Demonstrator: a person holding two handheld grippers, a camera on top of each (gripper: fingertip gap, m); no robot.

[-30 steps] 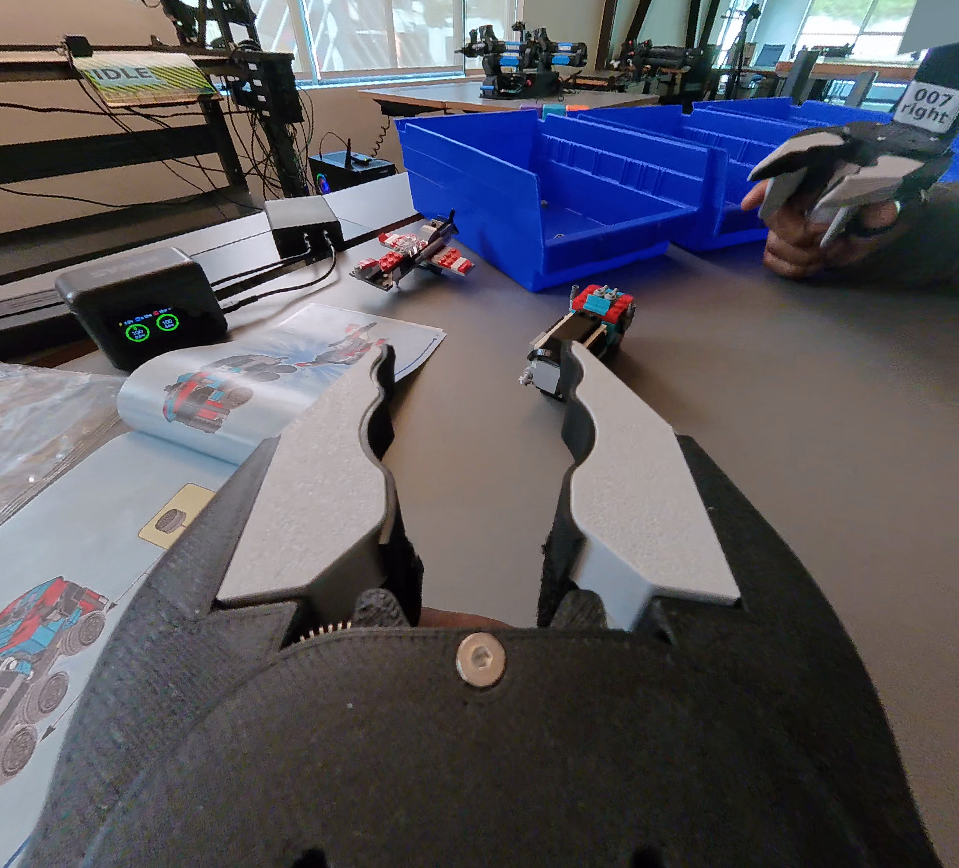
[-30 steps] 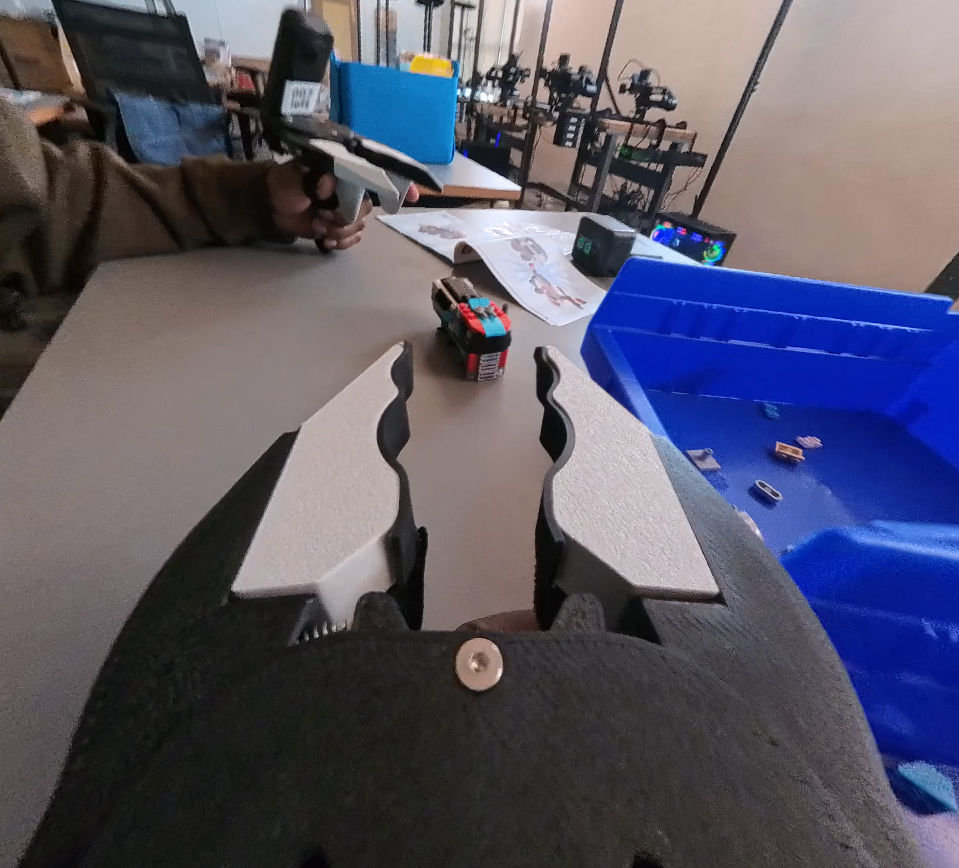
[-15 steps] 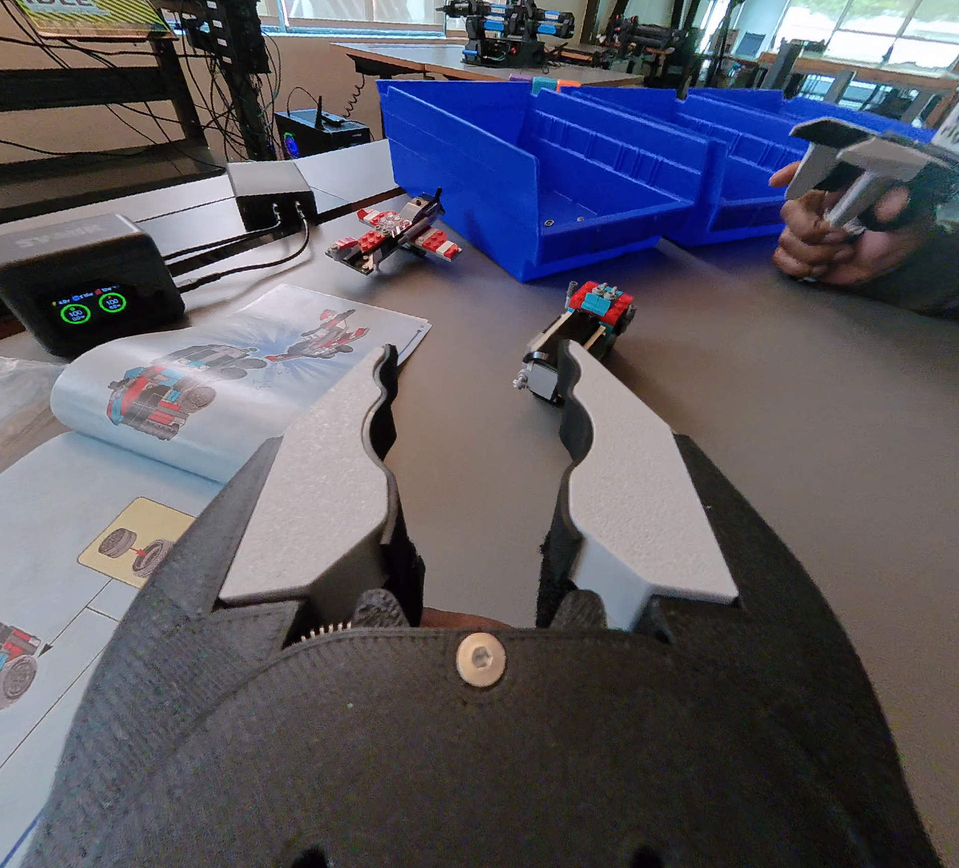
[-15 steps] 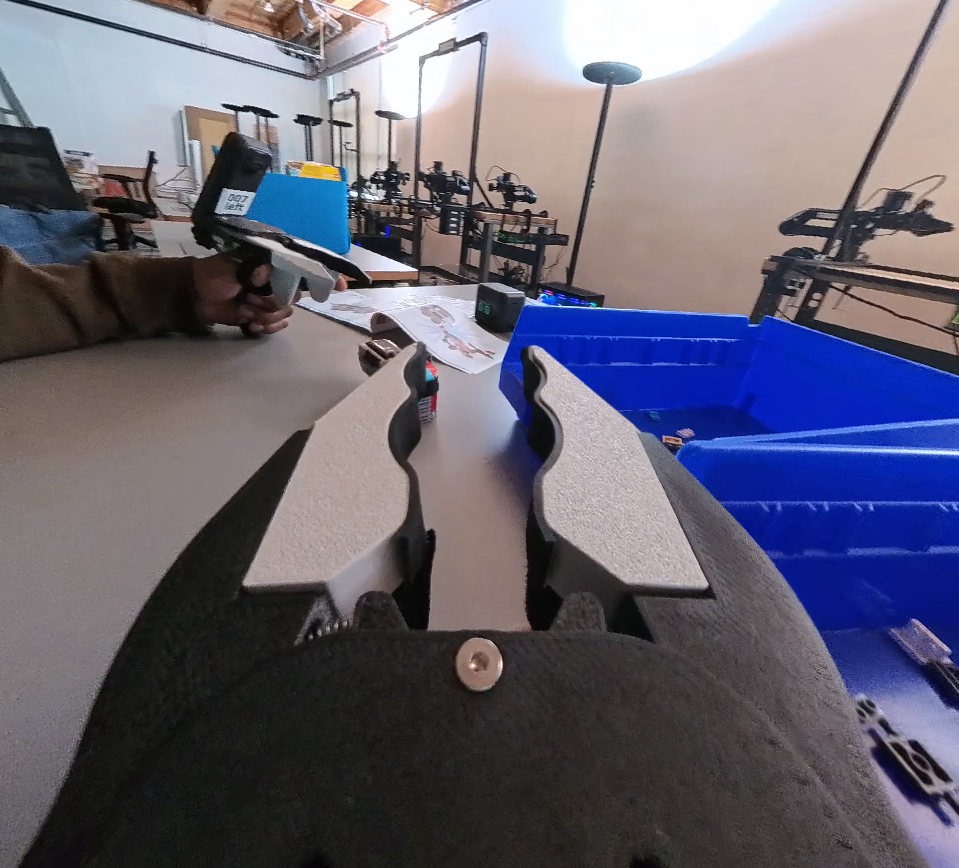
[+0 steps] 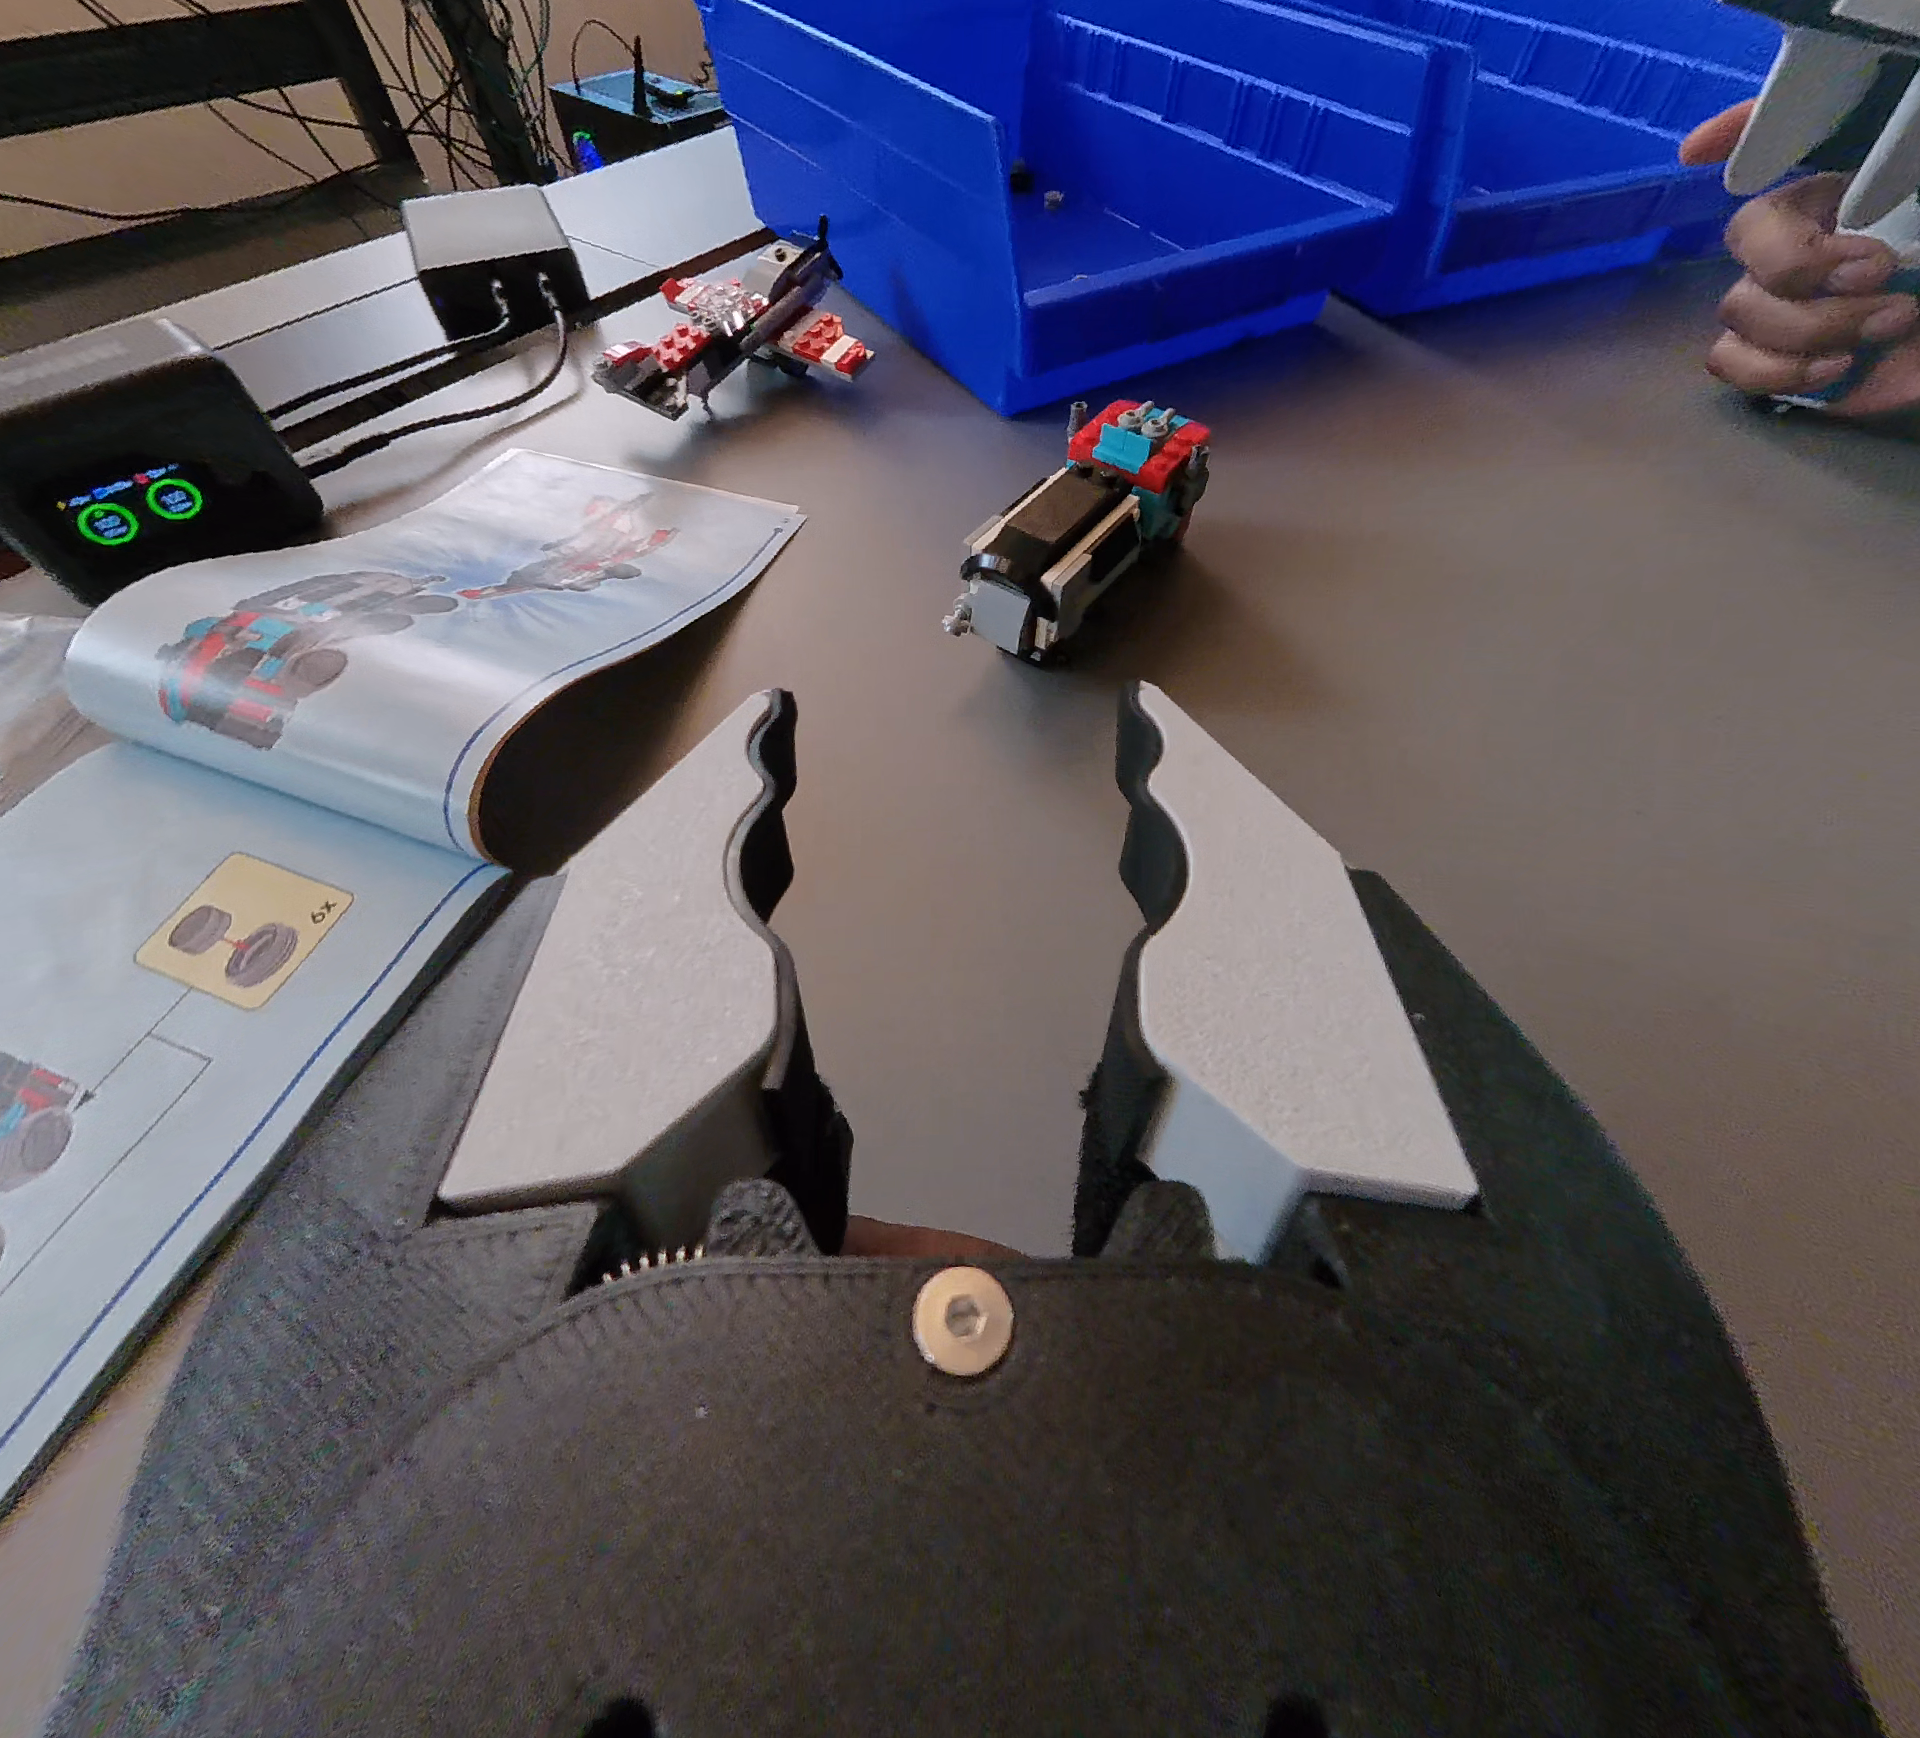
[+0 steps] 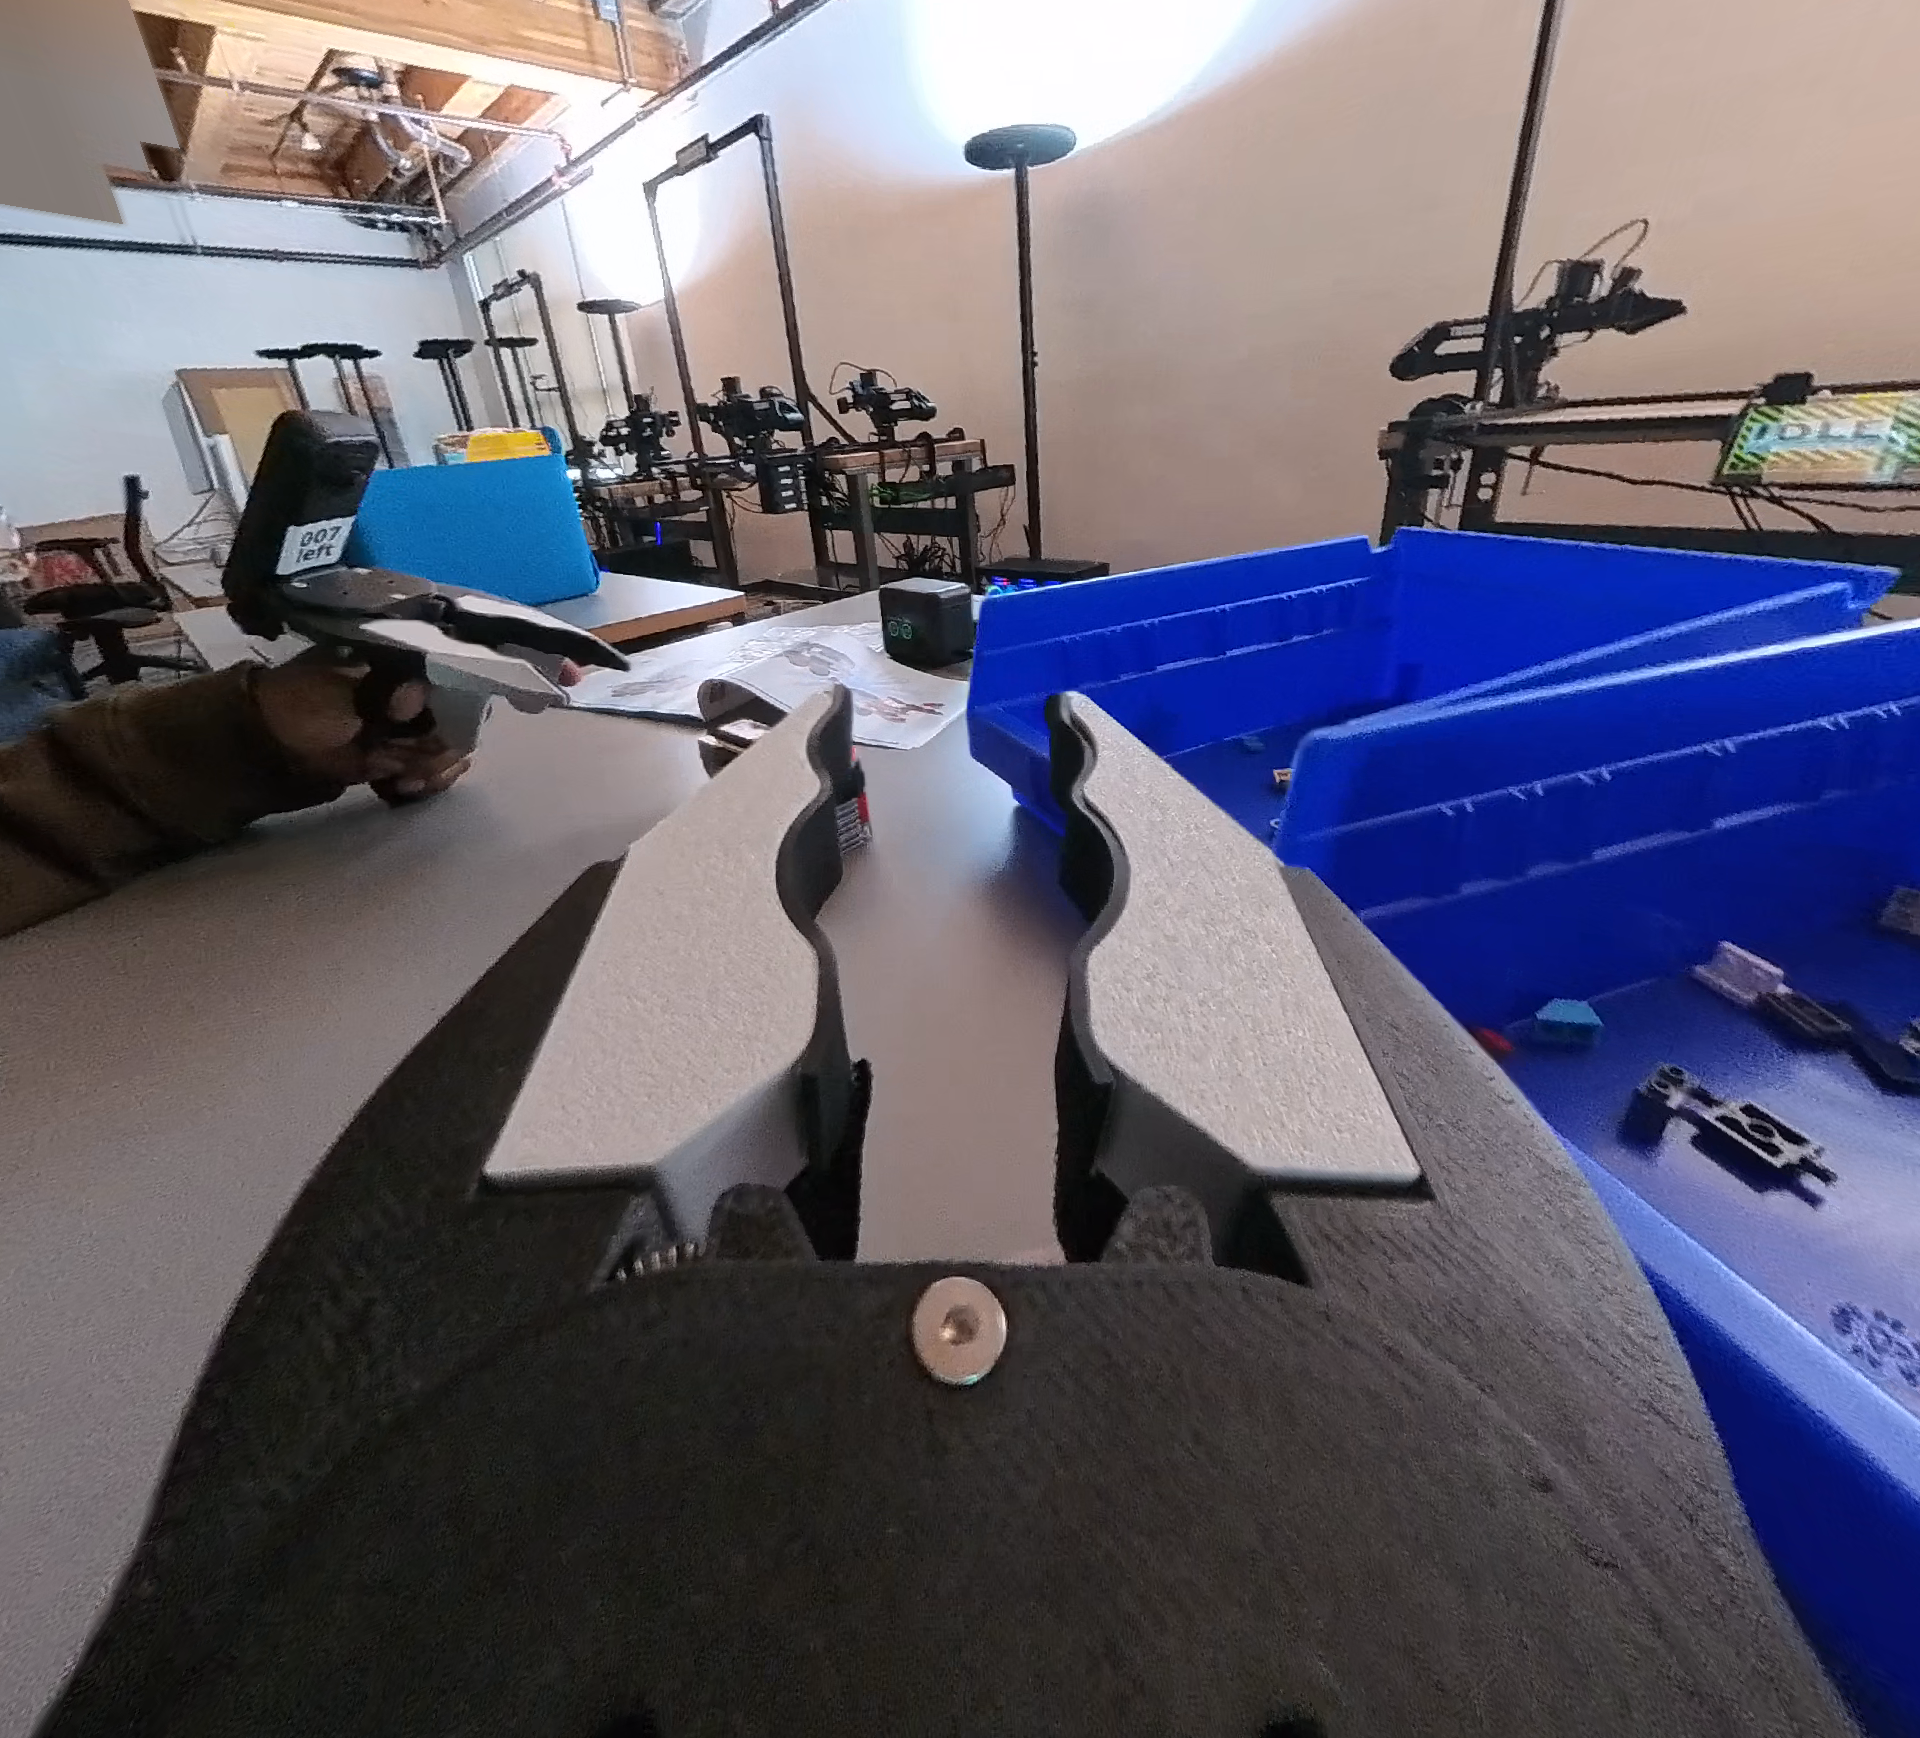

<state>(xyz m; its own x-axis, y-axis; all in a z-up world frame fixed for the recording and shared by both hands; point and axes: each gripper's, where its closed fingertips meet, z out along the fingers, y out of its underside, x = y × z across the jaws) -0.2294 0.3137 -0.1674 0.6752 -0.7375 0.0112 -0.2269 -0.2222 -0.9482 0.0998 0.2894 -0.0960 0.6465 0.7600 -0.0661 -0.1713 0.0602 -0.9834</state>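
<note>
Moved: both cameras have shifted since a second ago. Left view now looks lower at the table, so the toy truck (image 5: 1086, 530) sits clear ahead of the tips, not partly behind the right finger. Right view has tipped up toward the ceiling and turned to the bins, and its tongs have come closer together.
Left gripper: left gripper (image 5: 956, 701) has its tongs spread wide, with only bare grey table (image 5: 1455, 753) between them. Nothing is held.
Right gripper: right gripper (image 6: 948, 714) has its tongs set narrower, with a clear gap and table showing through. Nothing is held. A hand (image 5: 1808, 317) holds it at the far right of the left view.
Toy truck: small brick truck, red and teal at one end, black and grey at the other. It stands on the table just ahead of the left tips, near the front of the closest bin. In the right view most of it hides behind the left finger (image 6: 727, 857).
Booklet: open picture booklet (image 5: 395, 639) lies beside the left gripper, one page curled up.
Toy plane: red and white brick plane (image 5: 743, 327) sits by the bin's corner.
Bins: blue bins (image 5: 1039, 161) stand in a row. Loose small bricks (image 6: 1725, 1127) lie in the bin beside the right gripper.
Black box: black box with green rings on its screen (image 5: 135, 467) sits past the booklet.
</note>
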